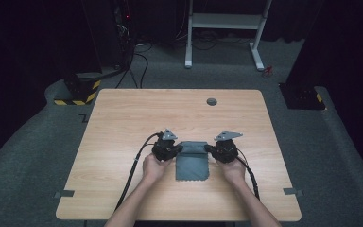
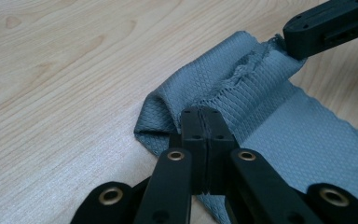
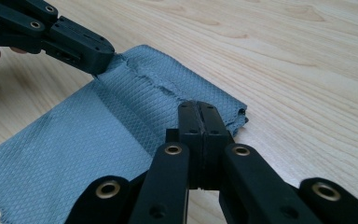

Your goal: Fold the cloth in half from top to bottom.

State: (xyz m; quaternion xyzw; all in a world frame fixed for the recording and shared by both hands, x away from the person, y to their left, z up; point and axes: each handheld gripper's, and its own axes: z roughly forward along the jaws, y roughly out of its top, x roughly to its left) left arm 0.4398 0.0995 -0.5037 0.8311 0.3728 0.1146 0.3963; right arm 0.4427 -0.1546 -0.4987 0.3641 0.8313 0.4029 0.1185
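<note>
Folding the grey cloth (image 1: 192,161) at the table's (image 1: 123,123) near middle, my left claw (image 2: 204,122) and right claw (image 3: 199,116) each clamped on a far corner, I'd bring both toward me evenly, keeping edges lined up.

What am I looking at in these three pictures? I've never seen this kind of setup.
A person sits at a wooden table, each hand holding black hand-operated tongs. One picture is taken from above; the other two come from cameras riding on each tool, looking along its jaws. On the table lies a grey cloth with its far edge folded over. The left tongs and the right tongs are both shut on that folded edge, one at each end.
</note>
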